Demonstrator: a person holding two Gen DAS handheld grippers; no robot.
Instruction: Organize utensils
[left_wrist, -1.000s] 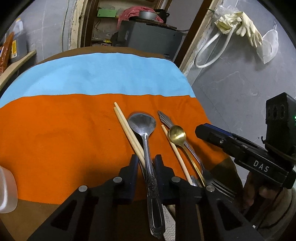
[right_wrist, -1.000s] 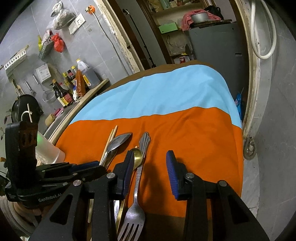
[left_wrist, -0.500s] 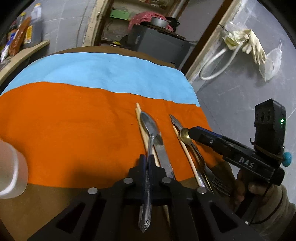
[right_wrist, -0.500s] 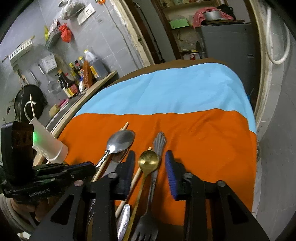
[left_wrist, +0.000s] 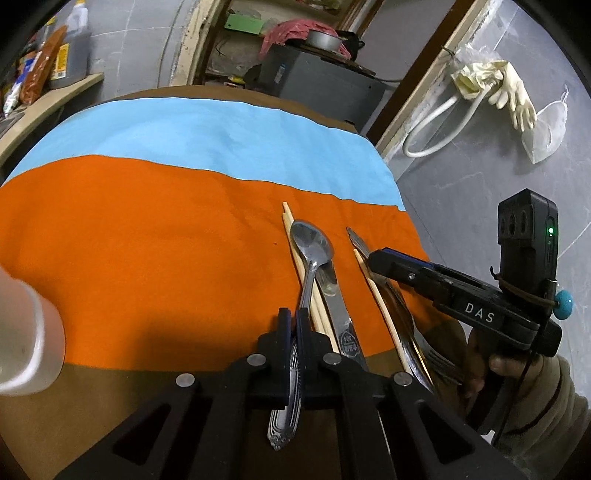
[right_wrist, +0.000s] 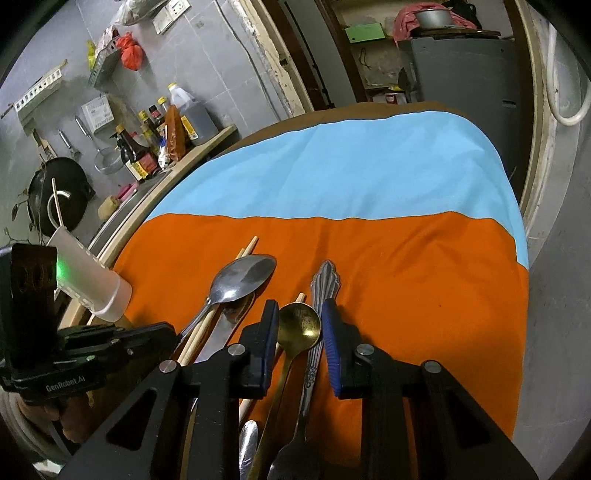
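My left gripper (left_wrist: 293, 325) is shut on the handle of a silver spoon (left_wrist: 312, 243), whose bowl points away over the orange cloth (left_wrist: 147, 240). Beside the spoon lie a pair of chopsticks (left_wrist: 291, 236) and a table knife (left_wrist: 338, 310). My right gripper (right_wrist: 300, 332) straddles a gold spoon (right_wrist: 299, 326) and the patterned handle of a fork (right_wrist: 325, 277). Its jaws are closing, and I see no pad pressing on either piece. A single chopstick (left_wrist: 376, 295) lies by the fork.
A white plastic cup (right_wrist: 88, 280) stands at the table's left edge, close to my left hand. The blue cloth (right_wrist: 351, 173) covers the far half. Bottles line a shelf (right_wrist: 166, 136) at the left, and a grey cabinet (left_wrist: 317, 85) stands beyond the table.
My left gripper has shut on the silver spoon's handle and the spoon has tilted, baring the knife under it. My right gripper has shifted left over the gold spoon, and its jaws have narrowed.
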